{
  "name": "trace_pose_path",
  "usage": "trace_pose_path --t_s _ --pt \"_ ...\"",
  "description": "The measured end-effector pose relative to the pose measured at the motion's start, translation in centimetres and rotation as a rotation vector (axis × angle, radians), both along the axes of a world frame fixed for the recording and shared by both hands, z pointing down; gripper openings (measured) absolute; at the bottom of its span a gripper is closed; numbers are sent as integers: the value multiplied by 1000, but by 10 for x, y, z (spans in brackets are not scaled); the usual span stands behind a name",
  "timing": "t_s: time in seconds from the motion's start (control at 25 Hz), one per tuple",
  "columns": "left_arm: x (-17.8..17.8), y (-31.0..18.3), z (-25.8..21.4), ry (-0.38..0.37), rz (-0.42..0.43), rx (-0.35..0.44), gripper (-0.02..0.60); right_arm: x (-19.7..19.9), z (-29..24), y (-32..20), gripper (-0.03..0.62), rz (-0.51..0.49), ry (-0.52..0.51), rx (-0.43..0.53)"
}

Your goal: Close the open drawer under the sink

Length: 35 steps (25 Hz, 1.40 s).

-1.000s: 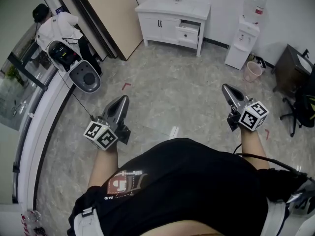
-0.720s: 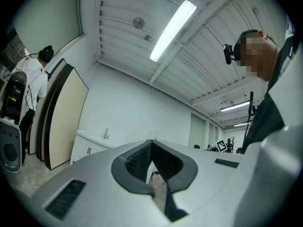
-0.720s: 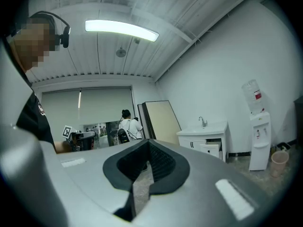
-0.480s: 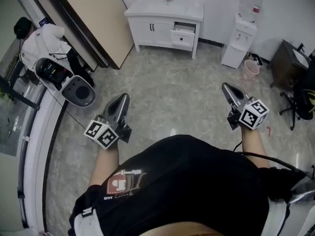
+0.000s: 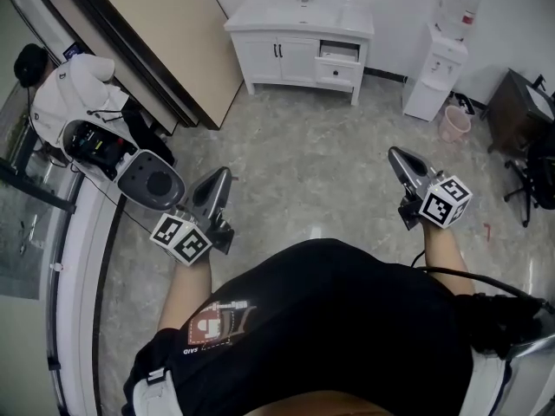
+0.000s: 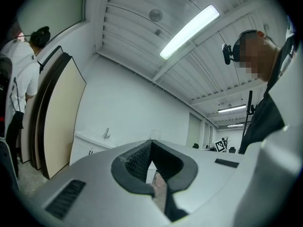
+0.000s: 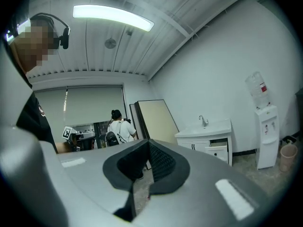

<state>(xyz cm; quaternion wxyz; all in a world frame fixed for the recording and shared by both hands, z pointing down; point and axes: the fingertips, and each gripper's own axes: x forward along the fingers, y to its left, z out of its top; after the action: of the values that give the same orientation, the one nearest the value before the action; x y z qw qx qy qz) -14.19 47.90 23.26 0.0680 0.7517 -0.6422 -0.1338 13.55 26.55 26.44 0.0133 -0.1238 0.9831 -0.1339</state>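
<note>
Left gripper (image 5: 223, 176) and right gripper (image 5: 395, 154), each with jaws pressed together on nothing, held level over the grey floor (image 5: 321, 146); well beyond, at the far wall, white sink cabinet (image 5: 286, 57), its right-hand drawer (image 5: 339, 53) standing open.

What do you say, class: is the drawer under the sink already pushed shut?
No, the drawer in the white sink cabinet stands pulled out from its front, its open top showing in the head view.
</note>
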Motion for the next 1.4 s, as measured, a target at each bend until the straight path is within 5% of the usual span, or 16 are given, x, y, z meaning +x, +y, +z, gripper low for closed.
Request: trace_pose_path --t_s 0.4,0.88,1.4 --pt "-56 -65 16 9 -73 -32 -9 -74 20 -83 -9 -73 8 -34" --pt "-90 -218 -14 -2 -218 16 -9 -154 -8 -263 -9 -244 13 14" --pt "-130 -333 -2 -6 -190 -11 -9 -200 10 -370 -9 -246 36 -6"
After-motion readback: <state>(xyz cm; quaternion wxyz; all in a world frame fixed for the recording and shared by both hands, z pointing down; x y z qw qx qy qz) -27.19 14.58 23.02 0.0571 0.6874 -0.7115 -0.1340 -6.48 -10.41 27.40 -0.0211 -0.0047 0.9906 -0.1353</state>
